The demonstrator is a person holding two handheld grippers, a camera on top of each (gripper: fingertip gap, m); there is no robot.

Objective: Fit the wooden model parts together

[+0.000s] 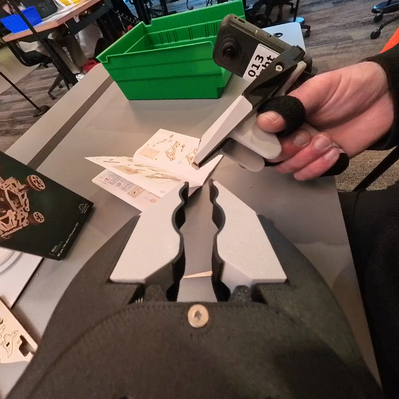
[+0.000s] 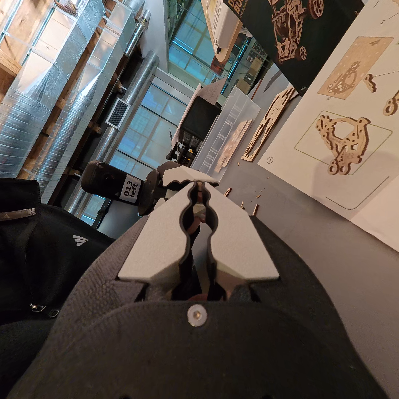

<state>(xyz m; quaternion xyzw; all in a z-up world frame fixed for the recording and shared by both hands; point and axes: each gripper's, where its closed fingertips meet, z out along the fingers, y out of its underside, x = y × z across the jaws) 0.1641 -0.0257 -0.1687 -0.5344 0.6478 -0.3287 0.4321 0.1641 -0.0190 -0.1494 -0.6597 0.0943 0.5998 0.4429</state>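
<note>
My left gripper [image 1: 198, 183] is open and empty, low over the grey table [image 1: 269, 216], with its fingertips at the near edge of the open instruction booklet [image 1: 151, 168]. My right gripper [image 1: 196, 165], held in a hand, points down at the booklet's right page. It is shut on a small tan wooden piece [image 1: 195, 166] that shows at its tip. In the right wrist view its fingertips [image 2: 194, 185] meet on a thin sliver. The left gripper [image 2: 207, 180] lies just beyond them. A cut wooden parts sheet [image 1: 13, 336] lies at the bottom left.
A green bin [image 1: 168, 64] stands at the back of the table. A black model box [image 1: 32, 205] lies on the left. A thin wooden stick [image 1: 198, 274] lies under my left gripper. Small wood scraps [image 2: 255, 209] dot the table near a clear tray [image 2: 226, 121]. My left and right fingertips are right by each other.
</note>
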